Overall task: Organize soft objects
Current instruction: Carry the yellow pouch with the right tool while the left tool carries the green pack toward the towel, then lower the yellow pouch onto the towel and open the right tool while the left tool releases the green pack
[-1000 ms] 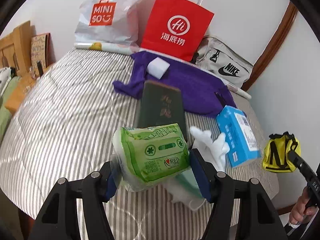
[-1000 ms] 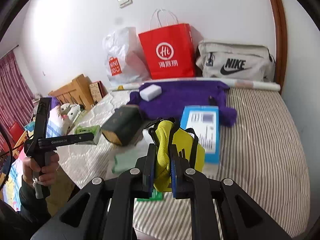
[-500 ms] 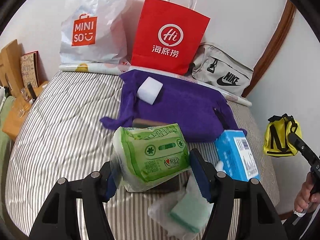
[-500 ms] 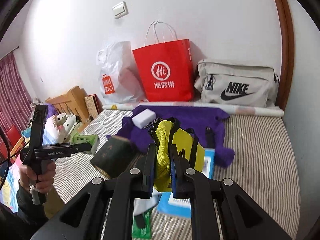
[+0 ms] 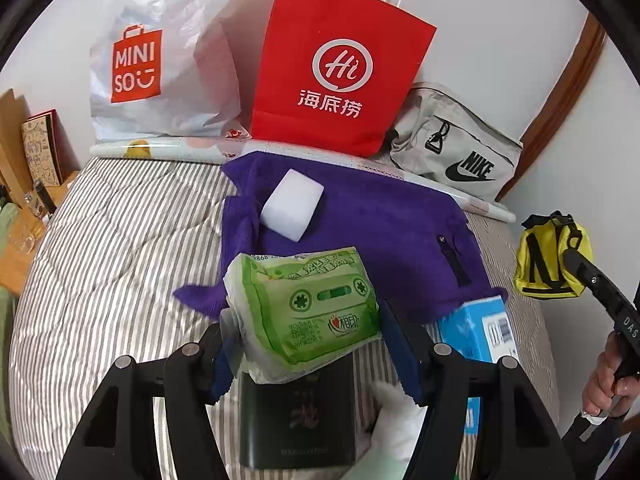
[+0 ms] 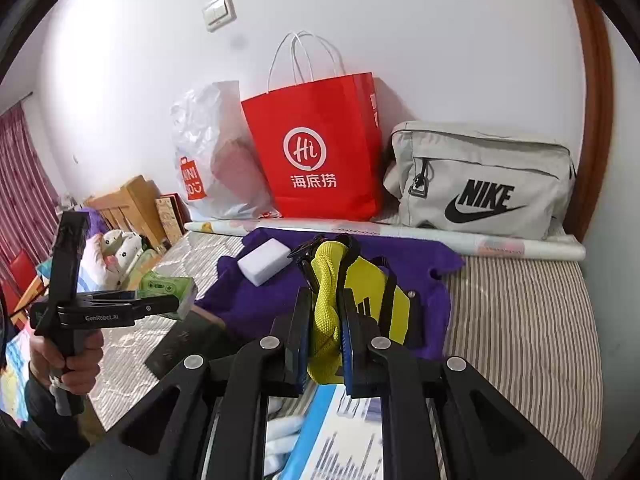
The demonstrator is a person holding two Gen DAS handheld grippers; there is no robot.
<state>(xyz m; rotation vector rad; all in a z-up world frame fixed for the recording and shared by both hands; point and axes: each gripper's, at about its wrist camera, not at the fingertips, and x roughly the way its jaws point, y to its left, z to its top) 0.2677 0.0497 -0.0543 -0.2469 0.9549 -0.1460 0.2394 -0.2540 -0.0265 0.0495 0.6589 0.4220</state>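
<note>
My left gripper (image 5: 308,344) is shut on a green pack of tissues (image 5: 308,312), held above the striped bed (image 5: 112,264); the same pack (image 6: 166,286) shows at the left of the right wrist view. My right gripper (image 6: 326,334) is shut on a small yellow pouch (image 6: 360,300) with black straps, also seen as the yellow pouch (image 5: 550,264) at the right of the left wrist view. A purple cloth (image 5: 380,236) lies ahead on the bed with a white sponge block (image 5: 292,210) on it.
Against the far wall stand a white Miniso bag (image 5: 160,60), a red paper bag (image 5: 340,68) and a grey Nike bag (image 6: 480,184). A dark box (image 5: 296,420), a blue box (image 5: 480,332) and a white soft item (image 5: 396,412) lie below my grippers. Wooden furniture (image 6: 128,204) is at the left.
Both grippers have moved forward over the bed toward the bags at the wall, each keeping its hold. The dark box and blue box have slid down under the fingers.
</note>
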